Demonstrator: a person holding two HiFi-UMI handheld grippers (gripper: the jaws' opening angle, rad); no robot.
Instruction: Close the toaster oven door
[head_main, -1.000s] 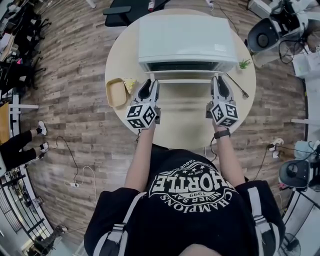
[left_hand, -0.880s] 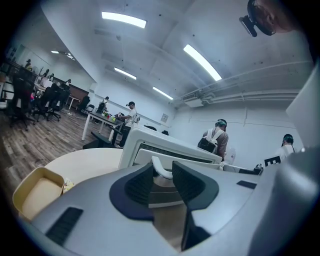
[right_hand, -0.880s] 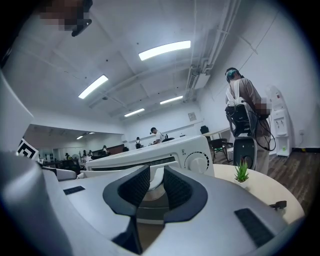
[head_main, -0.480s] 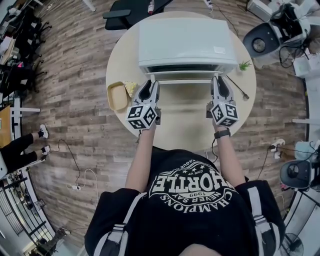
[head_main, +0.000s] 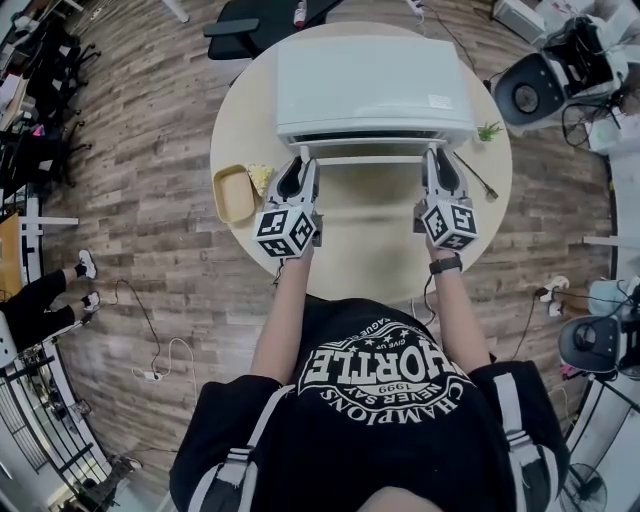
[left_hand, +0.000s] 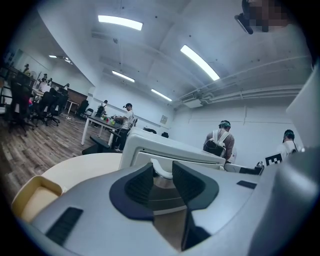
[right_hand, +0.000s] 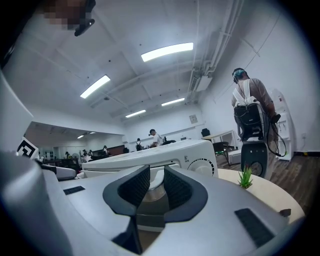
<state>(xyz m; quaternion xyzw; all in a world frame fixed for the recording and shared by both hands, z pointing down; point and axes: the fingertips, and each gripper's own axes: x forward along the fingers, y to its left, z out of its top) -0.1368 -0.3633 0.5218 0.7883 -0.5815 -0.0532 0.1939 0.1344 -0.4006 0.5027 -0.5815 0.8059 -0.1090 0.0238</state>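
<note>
The white toaster oven (head_main: 372, 85) stands at the far edge of the round bench (head_main: 368, 245). Its door (head_main: 372, 147) is nearly shut, with only a thin dark gap left along the top. The 2 tongs reach the door's handle (head_main: 368, 159): the left tongs (head_main: 299, 166) near its left end, the right tongs (head_main: 438, 161) near its right end. Each pair stands apart, unclamped, with the white handle showing in the gap. A yellow tray (head_main: 230, 192) lies at the bench's left edge, a small green plant (head_main: 489, 128) at its right edge.
</note>
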